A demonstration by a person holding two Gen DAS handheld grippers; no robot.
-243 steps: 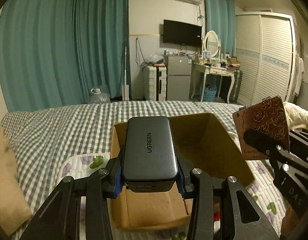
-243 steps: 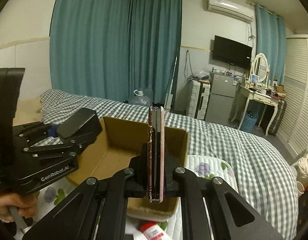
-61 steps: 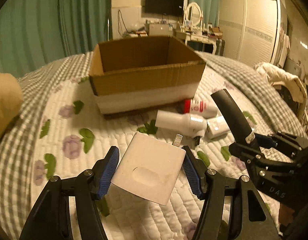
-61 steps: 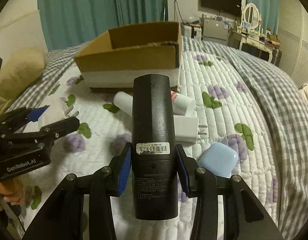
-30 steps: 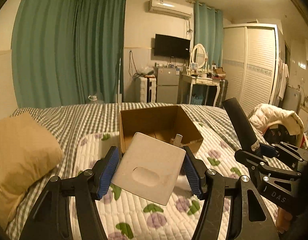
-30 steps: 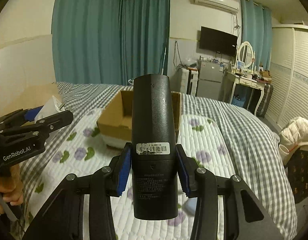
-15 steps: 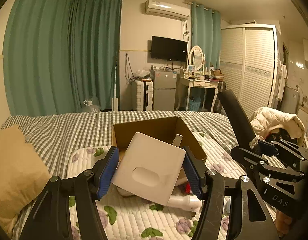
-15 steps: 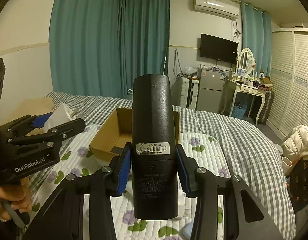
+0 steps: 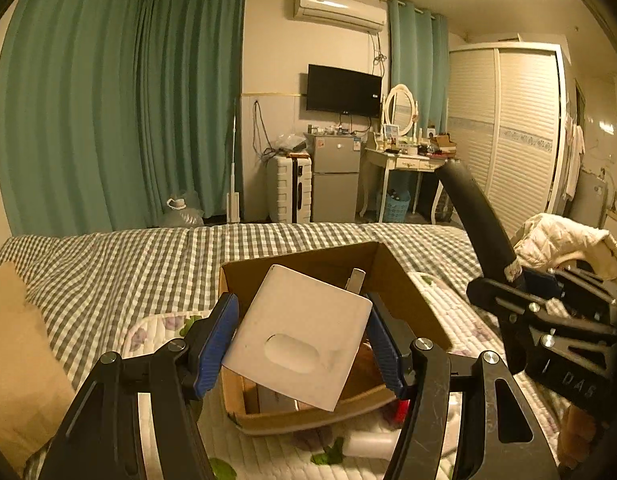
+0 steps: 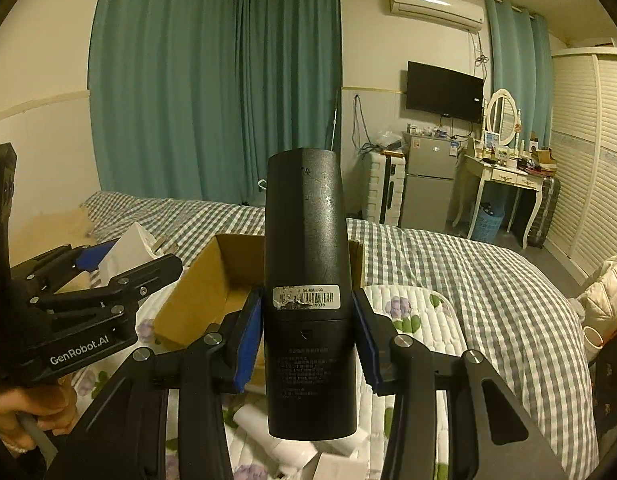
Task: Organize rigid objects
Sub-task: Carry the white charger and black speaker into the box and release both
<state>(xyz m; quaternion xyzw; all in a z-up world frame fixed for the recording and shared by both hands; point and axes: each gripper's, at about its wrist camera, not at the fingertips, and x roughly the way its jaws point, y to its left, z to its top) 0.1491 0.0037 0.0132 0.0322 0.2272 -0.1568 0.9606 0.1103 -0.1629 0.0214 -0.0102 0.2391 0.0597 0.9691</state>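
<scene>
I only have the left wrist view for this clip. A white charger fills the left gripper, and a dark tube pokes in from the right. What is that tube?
Observer: It is a black cylinder, held upright in the right gripper, with a barcode label across its middle.
Operator: Is the grip on it firm?
Observer: Both blue pads press its sides just below the label, so it looks clamped.
Operator: What lies under it?
Observer: White bottles on the quilt, in front of the cardboard box.
</scene>
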